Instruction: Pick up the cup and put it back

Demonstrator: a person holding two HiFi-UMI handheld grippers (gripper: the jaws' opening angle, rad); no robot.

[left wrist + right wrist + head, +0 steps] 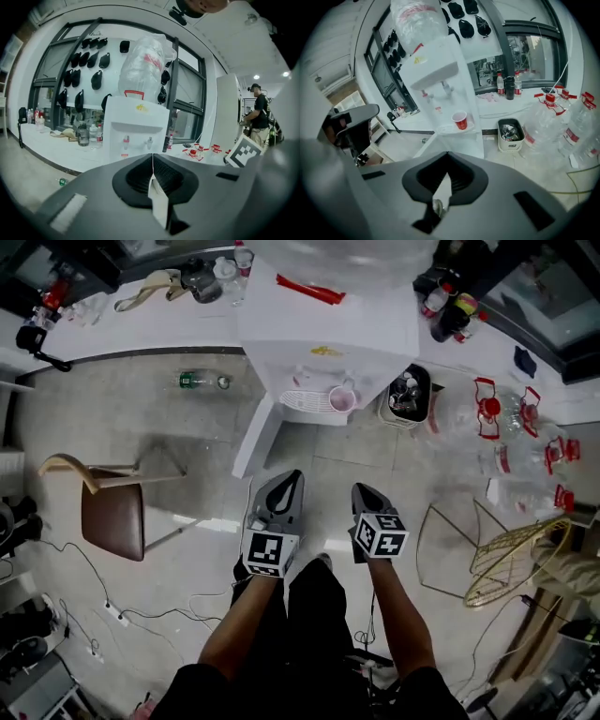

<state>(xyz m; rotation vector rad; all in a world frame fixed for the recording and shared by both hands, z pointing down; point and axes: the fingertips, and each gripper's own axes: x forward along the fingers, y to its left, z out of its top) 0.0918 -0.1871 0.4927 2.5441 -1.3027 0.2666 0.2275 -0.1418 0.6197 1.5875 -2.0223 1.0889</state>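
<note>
A red cup [460, 120] stands upright on the drip tray [449, 127] of the white water dispenser [440, 79], under the taps. From above, the cup [342, 399] shows its pale inside. Both grippers are held side by side well short of the dispenser, over the tiled floor. My left gripper [294, 476] has its jaws pressed together with nothing between them, and it [152, 159] points at the dispenser [136, 126]. My right gripper [360, 489] is shut and empty too, and it [447, 157] aims toward the cup.
A brown chair [112, 517] stands on the left. A bin of cans [408, 395] and several large water jugs [506, 423] sit right of the dispenser, with a gold wire frame [511, 563] beyond. A green bottle [202, 381] lies on the floor. A person [258, 115] stands far right.
</note>
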